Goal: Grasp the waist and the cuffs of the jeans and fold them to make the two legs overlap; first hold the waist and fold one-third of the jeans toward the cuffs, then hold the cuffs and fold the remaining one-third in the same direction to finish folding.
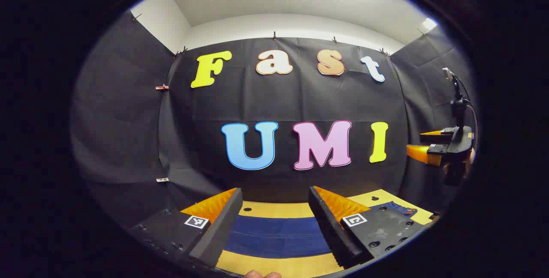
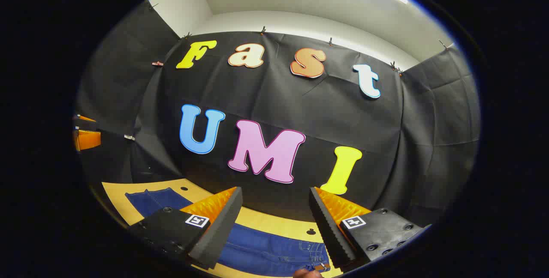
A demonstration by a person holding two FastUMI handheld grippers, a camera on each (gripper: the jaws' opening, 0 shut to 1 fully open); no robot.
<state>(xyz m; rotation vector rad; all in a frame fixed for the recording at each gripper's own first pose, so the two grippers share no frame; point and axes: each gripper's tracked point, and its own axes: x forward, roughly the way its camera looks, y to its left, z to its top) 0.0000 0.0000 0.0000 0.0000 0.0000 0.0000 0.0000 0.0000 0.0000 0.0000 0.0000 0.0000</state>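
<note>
My left gripper point(image 1: 274, 200) hangs above the surface point(image 1: 274, 210) with its jaws spread wide and nothing between them. Through the gap in the left gripper view I see the jeans point(image 1: 276, 237) lying flat as a dark blue band across the yellow top, with bare yellow showing beyond them and in front of them. A bit more of the denim peeks out past my right-hand finger in that view, toward the far corner. Off to the right, well apart and raised above the surface, sits my right gripper point(image 1: 422, 143) with a gap visible between its fingers. In the right gripper view, that gripper point(image 2: 274, 200) is likewise released, jaws parted and empty, held above the jeans point(image 2: 266, 250). Here the waist end with its belt loops lies below the right finger, and the legs run away to the left across the surface point(image 2: 116, 192). At the far left edge, the left gripper point(image 2: 85, 134) shows small and high.
</note>
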